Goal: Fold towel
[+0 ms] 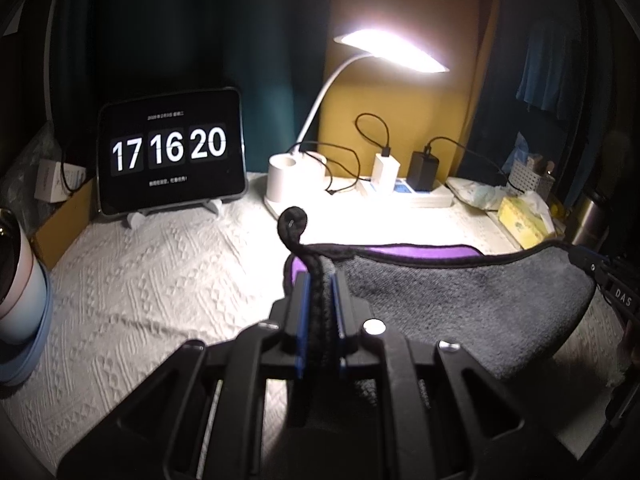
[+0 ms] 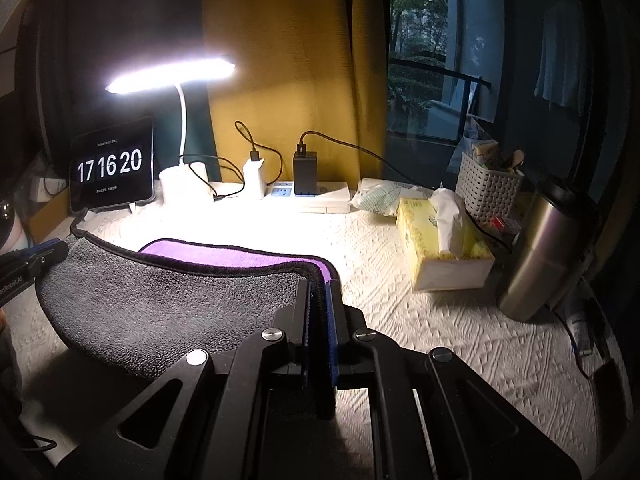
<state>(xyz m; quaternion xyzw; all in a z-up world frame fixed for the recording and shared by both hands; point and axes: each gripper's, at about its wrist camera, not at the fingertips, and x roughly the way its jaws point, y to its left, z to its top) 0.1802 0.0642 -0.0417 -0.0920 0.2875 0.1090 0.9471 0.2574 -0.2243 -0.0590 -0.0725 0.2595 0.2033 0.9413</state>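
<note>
A grey towel [image 1: 460, 300] with black trim and a purple underside lies partly lifted over the white textured tablecloth [image 1: 160, 280]. My left gripper [image 1: 320, 280] is shut on its left corner, whose black loop sticks up past the fingers. My right gripper [image 2: 318, 286] is shut on the right corner of the towel [image 2: 160, 300]. The near edge hangs between both grippers, folded over so the purple side [image 2: 240, 254] shows behind it. Each gripper shows at the edge of the other's view: the right one [image 1: 592, 268] and the left one [image 2: 40, 256].
At the back stand a tablet clock [image 1: 172, 152], a lit desk lamp [image 1: 392, 48] with a white base, and a power strip with chargers [image 2: 312, 192]. On the right are a yellow tissue box [image 2: 444, 248], a steel flask [image 2: 548, 248] and a white basket [image 2: 488, 188]. A cup [image 1: 20, 280] stands left.
</note>
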